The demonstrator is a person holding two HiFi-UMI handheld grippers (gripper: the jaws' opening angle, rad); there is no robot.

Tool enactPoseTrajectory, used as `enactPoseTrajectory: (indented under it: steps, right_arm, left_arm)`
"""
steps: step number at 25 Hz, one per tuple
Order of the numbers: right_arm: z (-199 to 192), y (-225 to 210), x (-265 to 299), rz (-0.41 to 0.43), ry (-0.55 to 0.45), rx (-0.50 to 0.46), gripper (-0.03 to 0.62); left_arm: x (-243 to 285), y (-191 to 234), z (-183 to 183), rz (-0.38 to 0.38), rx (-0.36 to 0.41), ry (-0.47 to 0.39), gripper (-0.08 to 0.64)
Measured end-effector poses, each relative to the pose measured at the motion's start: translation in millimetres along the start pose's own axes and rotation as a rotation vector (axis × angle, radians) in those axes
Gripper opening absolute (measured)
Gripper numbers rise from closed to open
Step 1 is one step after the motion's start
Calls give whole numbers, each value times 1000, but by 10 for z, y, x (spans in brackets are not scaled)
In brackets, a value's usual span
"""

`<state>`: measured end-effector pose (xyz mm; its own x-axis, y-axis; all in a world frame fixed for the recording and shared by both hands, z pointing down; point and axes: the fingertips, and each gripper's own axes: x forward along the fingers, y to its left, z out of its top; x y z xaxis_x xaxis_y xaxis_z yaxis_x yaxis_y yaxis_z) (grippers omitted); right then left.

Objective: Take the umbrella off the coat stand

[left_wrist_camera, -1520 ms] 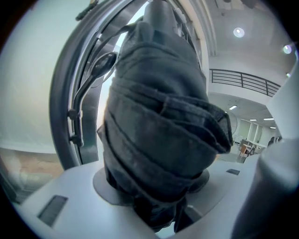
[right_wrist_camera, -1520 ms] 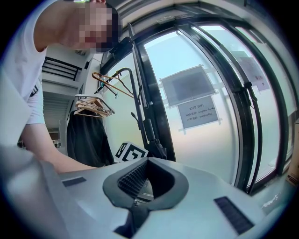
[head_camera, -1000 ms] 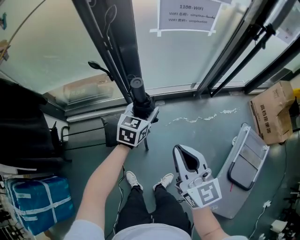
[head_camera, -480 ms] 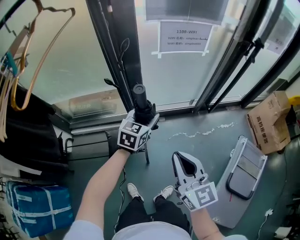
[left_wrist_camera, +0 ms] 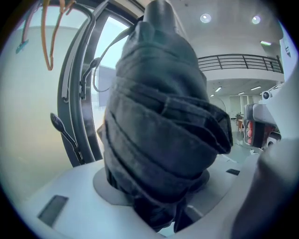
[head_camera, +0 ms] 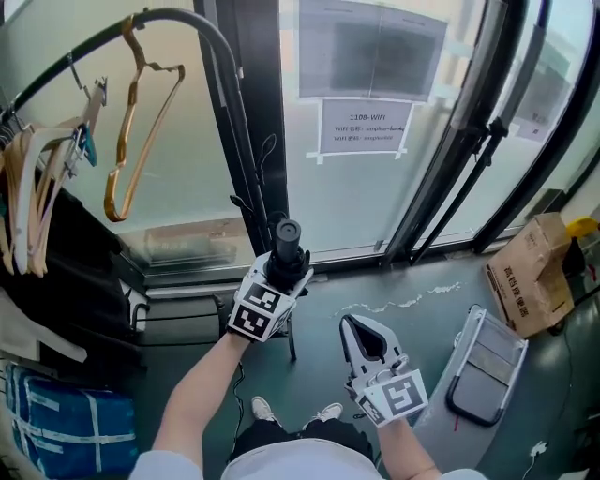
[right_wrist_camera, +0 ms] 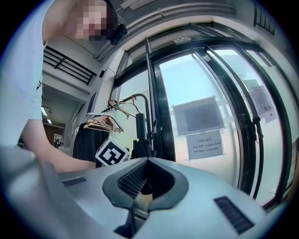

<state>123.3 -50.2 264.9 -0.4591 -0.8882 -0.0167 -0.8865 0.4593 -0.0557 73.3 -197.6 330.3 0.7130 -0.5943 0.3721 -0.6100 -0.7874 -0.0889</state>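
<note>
While the R gripper (head_camera: 364,330) hung empty nearest the body, jaws pressed together, the L gripper (head_camera: 281,272) pinched the folded black umbrella (head_camera: 287,236) round its fabric bundle. Its long axis ran approx. upright, cylindrical end up, just in front of the coat stand (head_camera: 246,173).

Folded black umbrella (head_camera: 285,247), upright

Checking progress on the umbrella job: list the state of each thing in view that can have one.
Umbrella: folded, upright, gripped near its lower end.
Left hand-held gripper: shut on the umbrella.
Right hand-held gripper: jaws together, empty.
Hanger: bare, hooked on the rail.
Notice: taped up flat.
</note>
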Motion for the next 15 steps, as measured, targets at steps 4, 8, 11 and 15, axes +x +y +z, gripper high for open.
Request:
enactPoseTrajectory:
  steps: [4, 8, 11, 15]
  right_arm:
    - [118, 69, 64, 19, -13, -15, 18]
    - [236, 178, 140, 60, -17, -45, 17]
    - [292, 282, 191, 106, -12, -59, 17]
    - [348, 361, 313, 130, -14, -72, 17]
  left_arm:
    - [-231, 27, 227, 7, 17, -16, 241]
    - [-512, 114, 401, 38, 2, -53, 241]
    - [-766, 222, 425, 101, 14, -75, 241]
    - [-1096, 391, 341, 158, -15, -89, 241]
